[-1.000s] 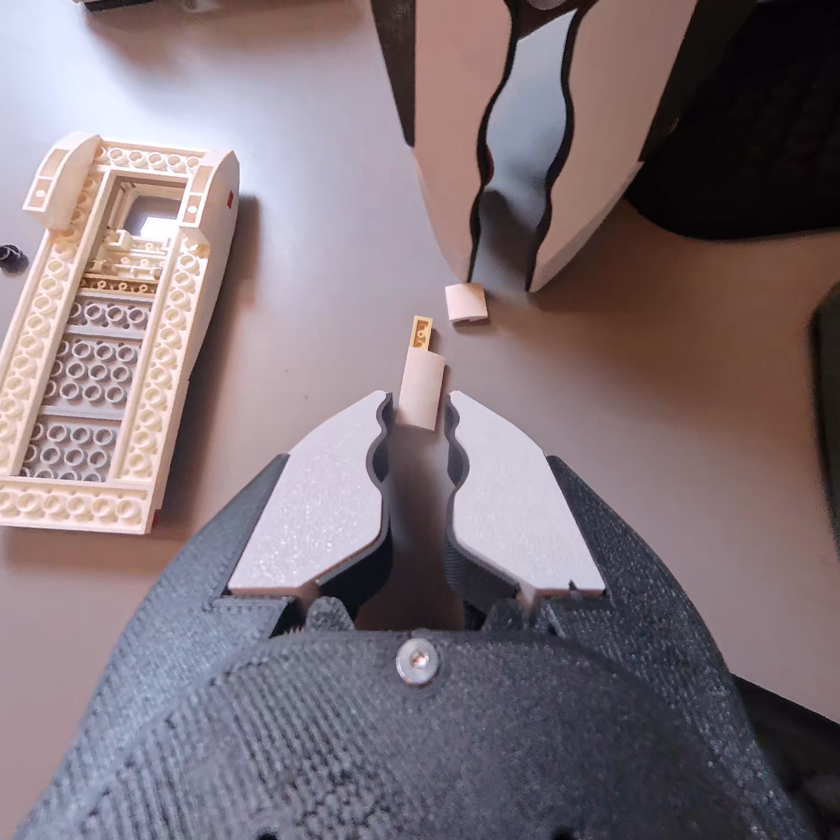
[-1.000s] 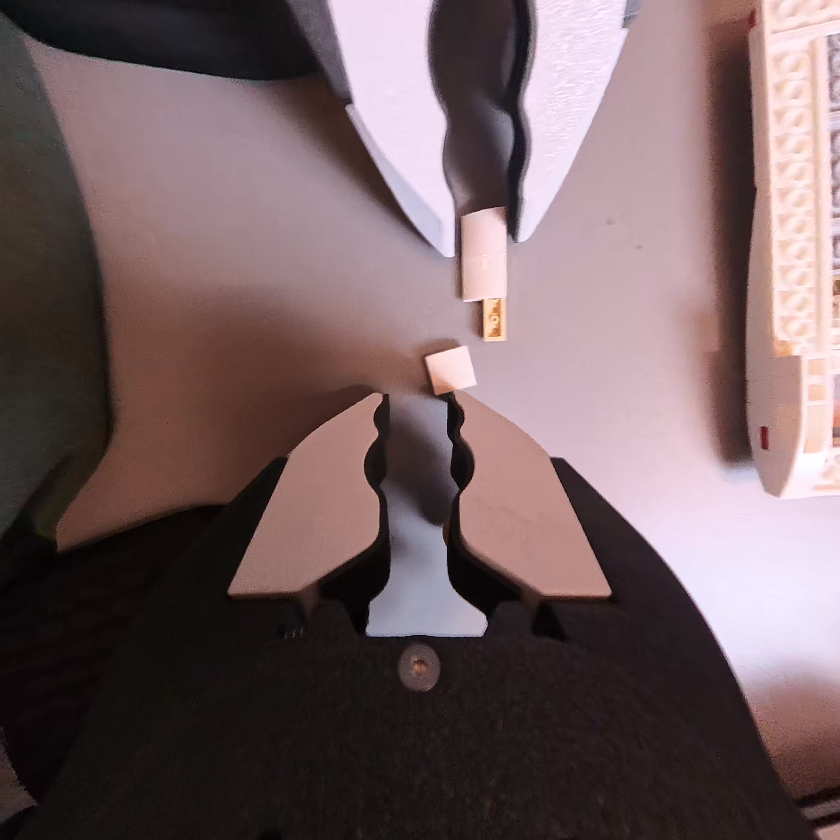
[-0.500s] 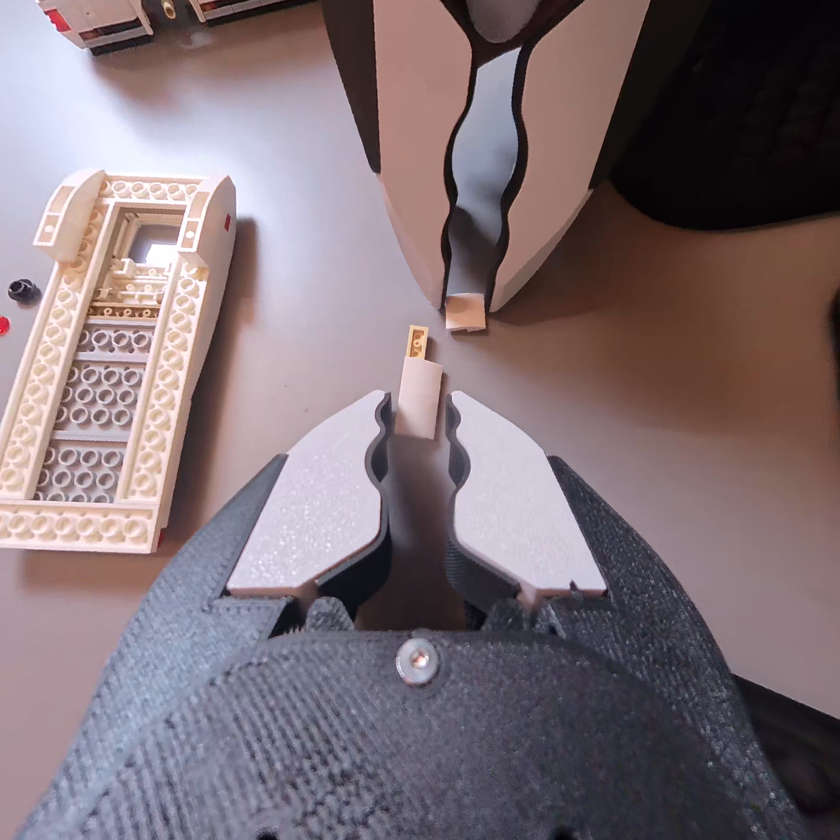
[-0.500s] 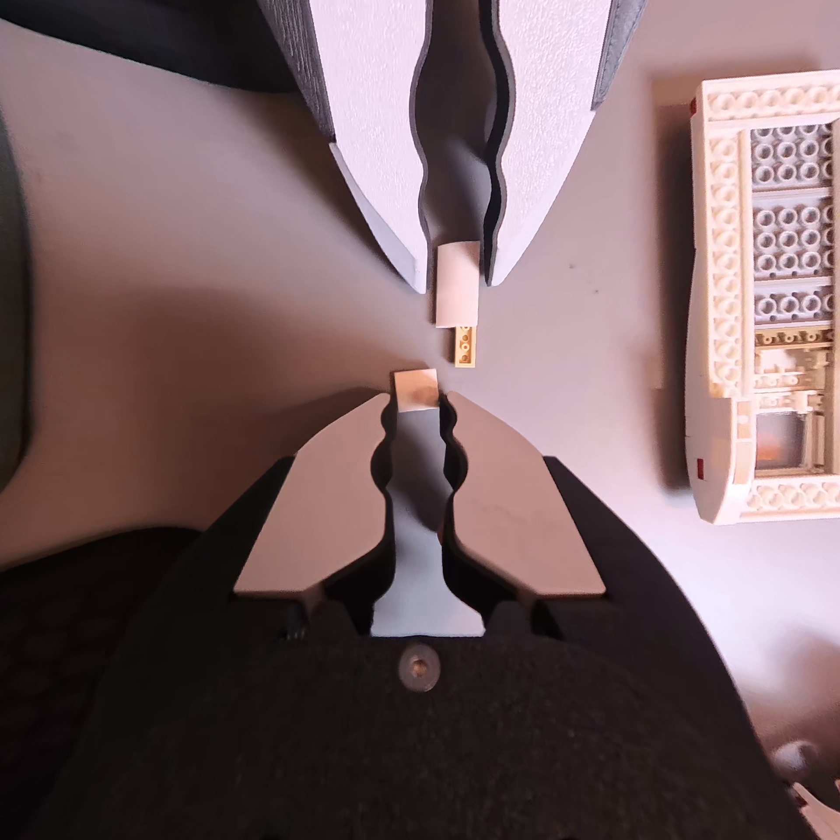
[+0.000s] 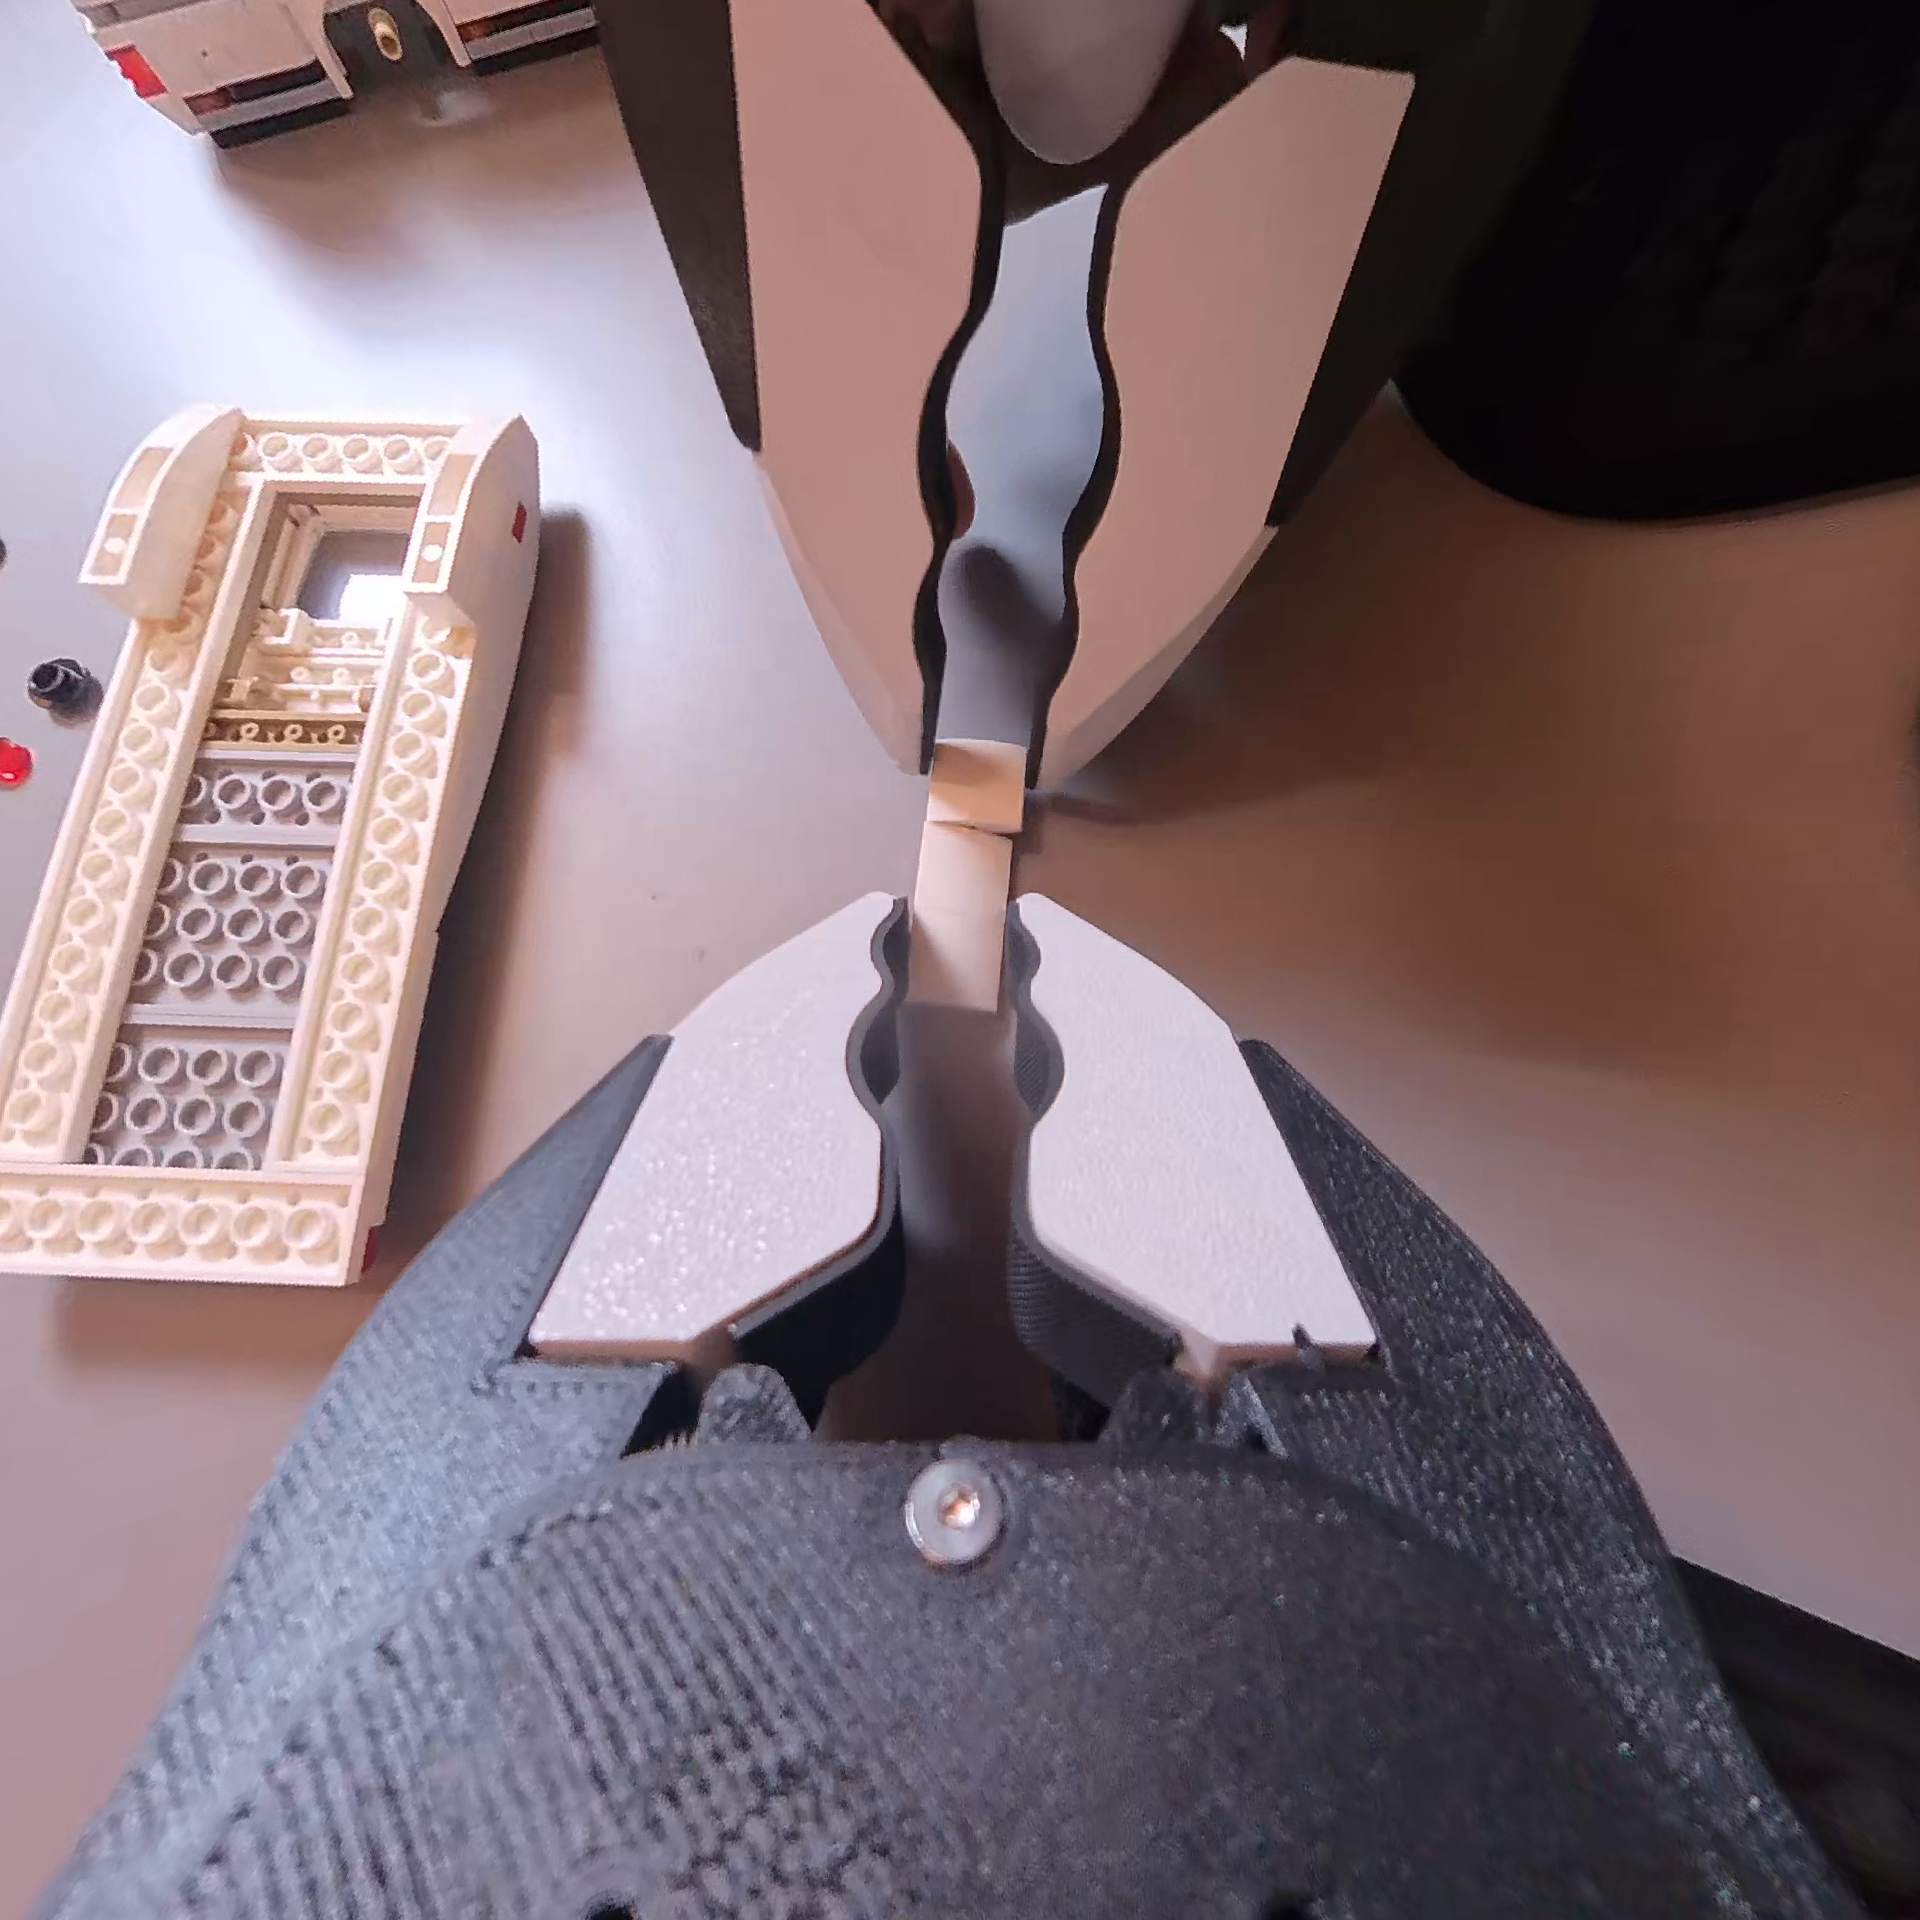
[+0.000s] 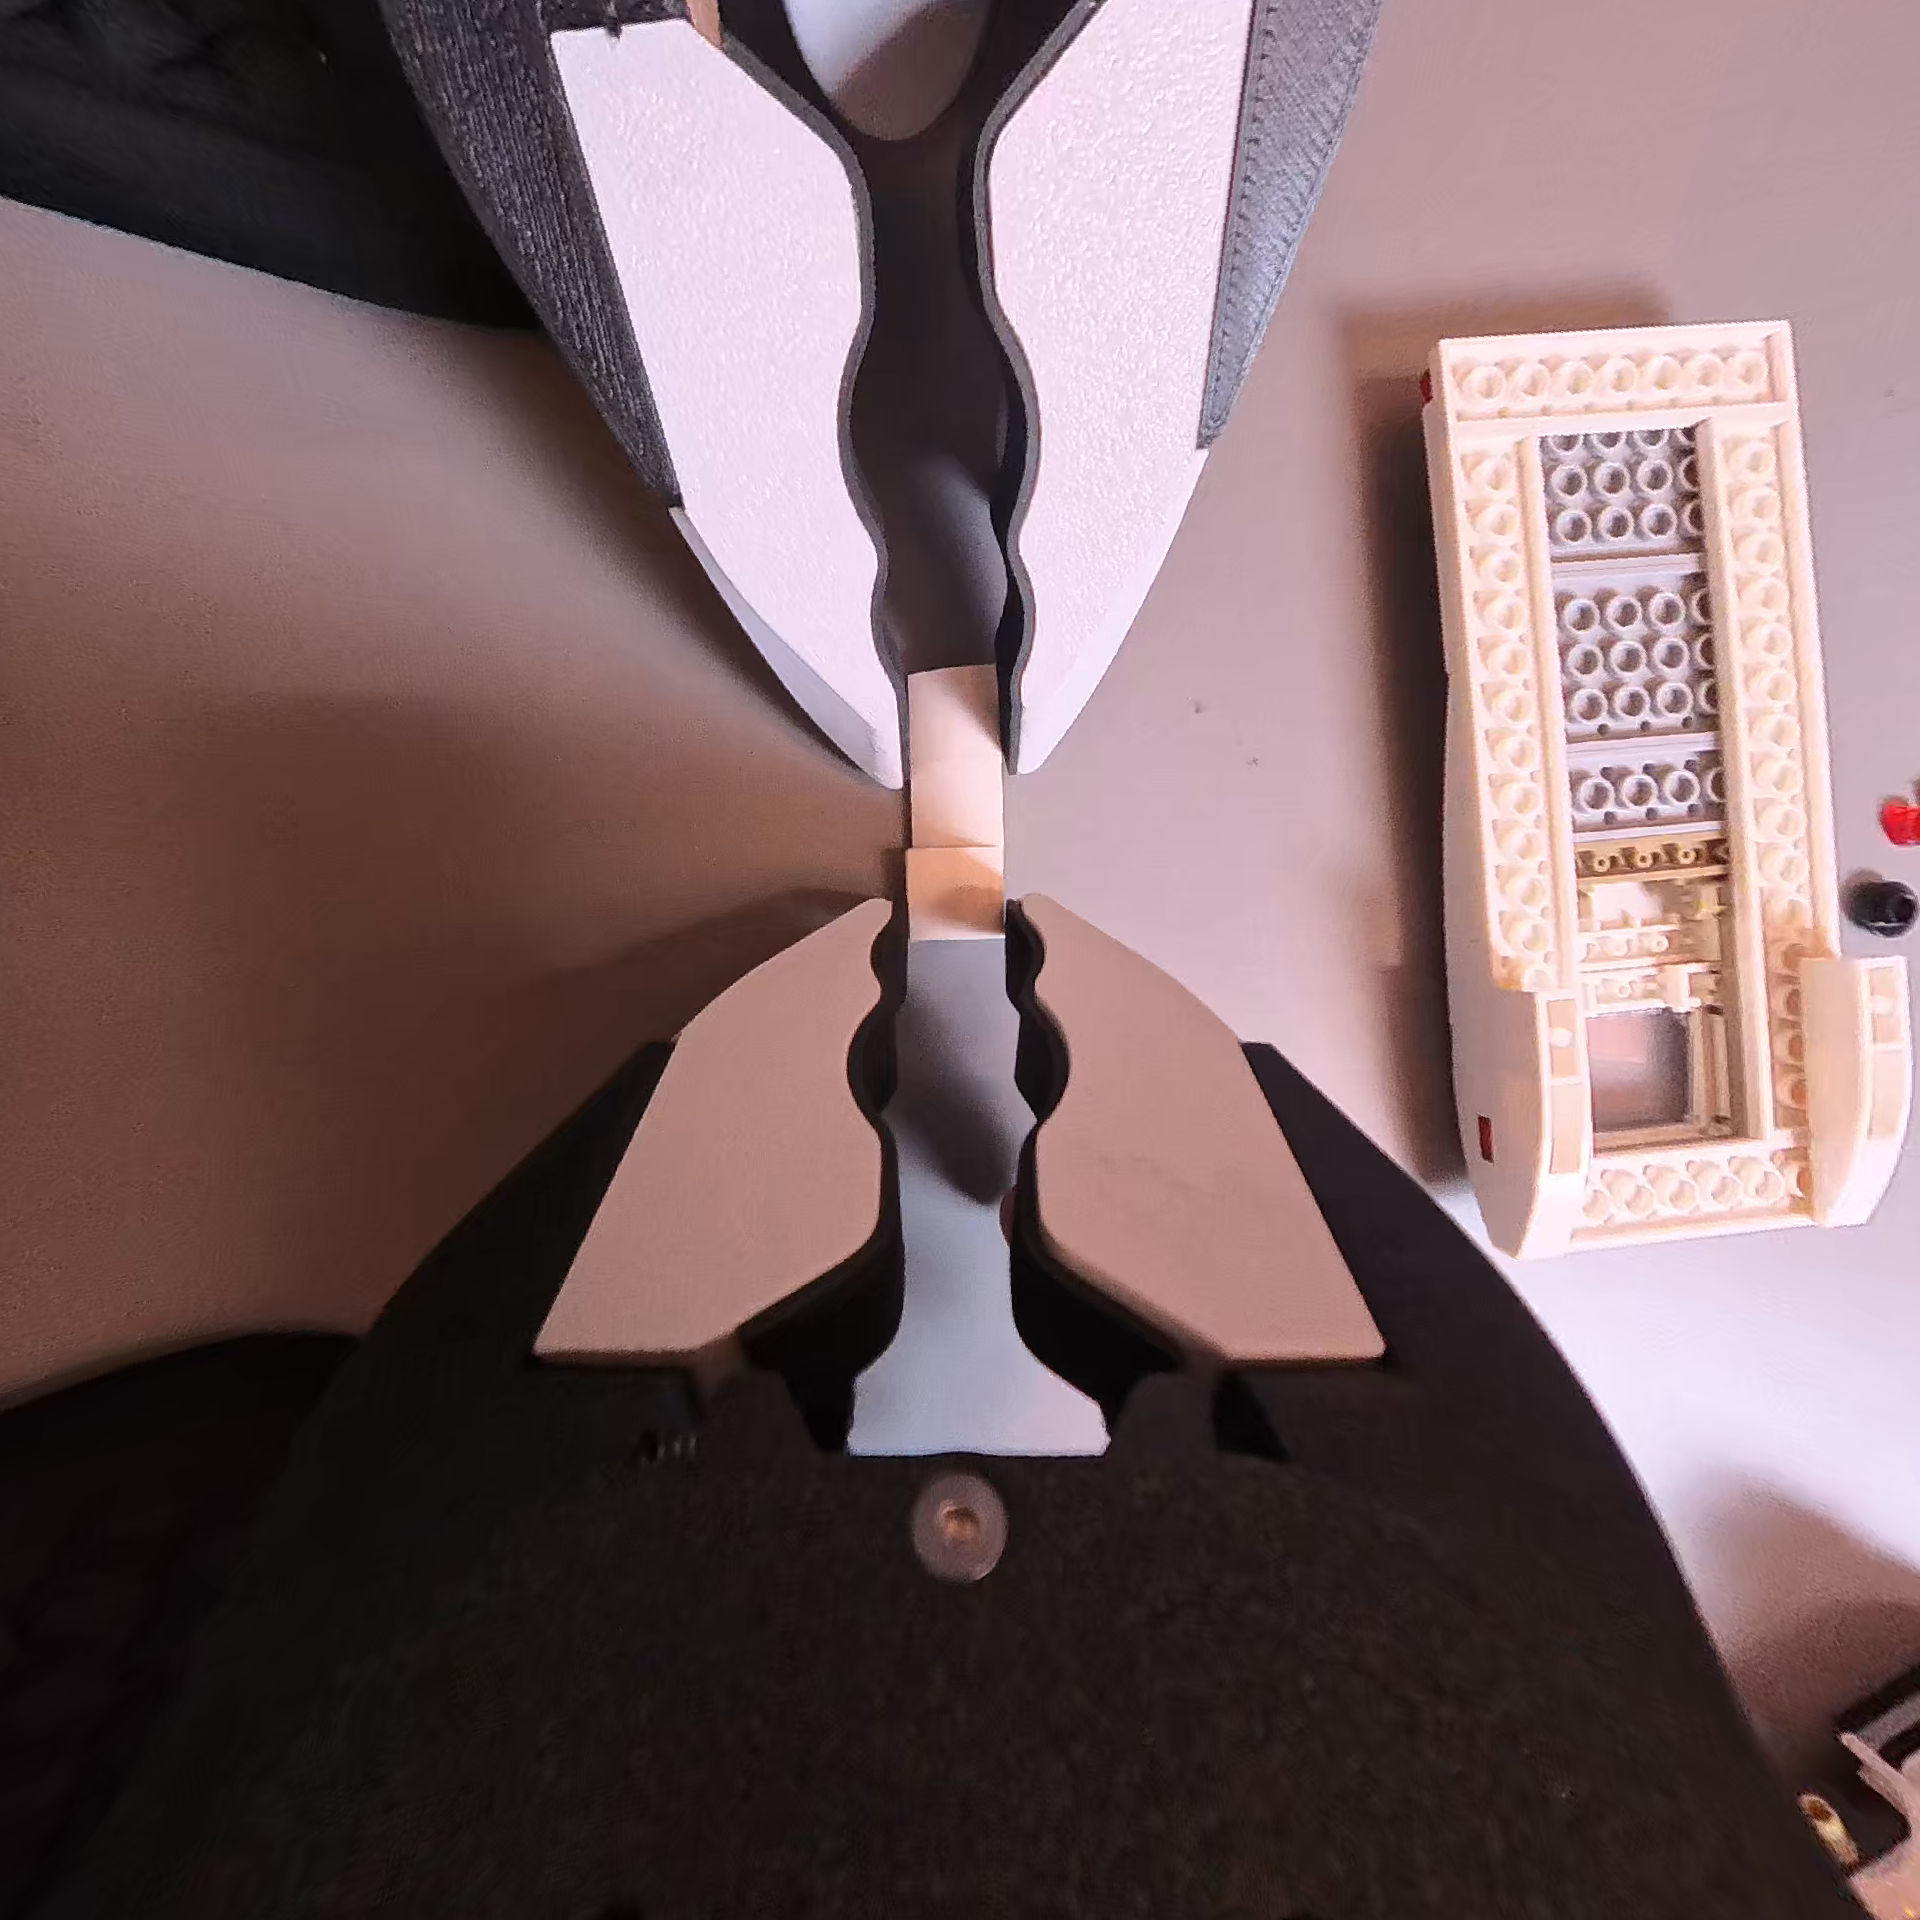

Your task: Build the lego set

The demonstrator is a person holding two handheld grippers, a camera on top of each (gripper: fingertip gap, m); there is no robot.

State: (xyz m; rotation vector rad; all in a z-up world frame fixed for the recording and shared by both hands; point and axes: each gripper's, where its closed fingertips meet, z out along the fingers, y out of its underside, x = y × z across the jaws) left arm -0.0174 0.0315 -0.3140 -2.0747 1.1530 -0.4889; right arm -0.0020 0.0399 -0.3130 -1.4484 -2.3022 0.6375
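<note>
My left gripper (image 5: 956,920) is shut on a long white curved brick piece (image 5: 961,894), held just above the table (image 5: 1507,987). My right gripper (image 6: 951,914) faces it and is shut on a small white curved piece (image 6: 951,888). The small piece (image 5: 977,795) butts end to end against the long piece (image 6: 956,774), with a thin seam between them. In the left wrist view the right gripper (image 5: 982,764) comes in from the top. In the right wrist view the left gripper (image 6: 956,748) comes in from the top.
A large white and grey brick assembly (image 5: 239,831) lies flat on the table beside the grippers; it also shows in the right wrist view (image 6: 1642,779). A small black round piece (image 5: 62,686) and a red one (image 5: 12,764) lie past it. Another brick model (image 5: 312,62) stands at the back.
The two grippers have closed the distance between them. The small white piece now meets the long piece's end and covers the tan plate that stuck out of it.
</note>
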